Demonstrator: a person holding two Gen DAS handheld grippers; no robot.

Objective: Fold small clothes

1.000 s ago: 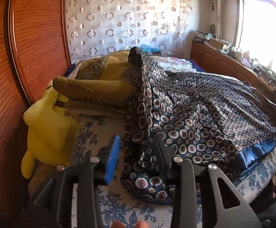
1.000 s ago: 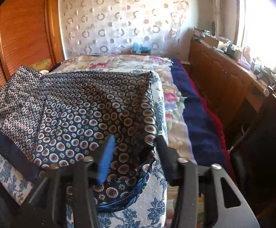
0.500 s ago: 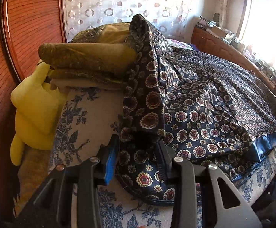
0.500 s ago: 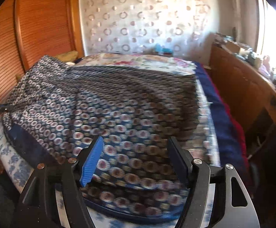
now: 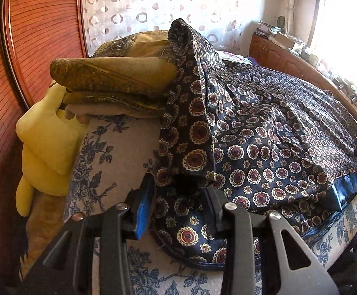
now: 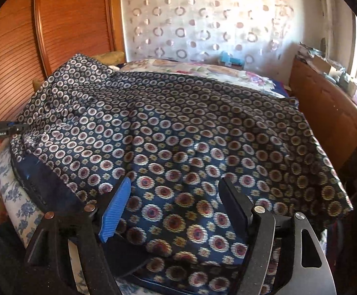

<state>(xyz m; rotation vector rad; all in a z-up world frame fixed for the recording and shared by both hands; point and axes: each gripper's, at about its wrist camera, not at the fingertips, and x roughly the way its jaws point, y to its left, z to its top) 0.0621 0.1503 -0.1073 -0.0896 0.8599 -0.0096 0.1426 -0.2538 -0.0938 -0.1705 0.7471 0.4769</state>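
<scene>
The patterned navy garment (image 6: 178, 147) is lying spread over the floral bedcover (image 5: 119, 152), filling the centre of both views, its far corner draping up against the folded ochre blankets (image 5: 109, 78) in the upper left. The left gripper (image 5: 178, 206), low in its frame, is pinching a bunched corner of the cloth, probably anchoring that edge. The right gripper (image 6: 176, 204) has just been opening; its jaws are standing wide above the fabric, gripping nothing, likely freeing that side for a new hold.
</scene>
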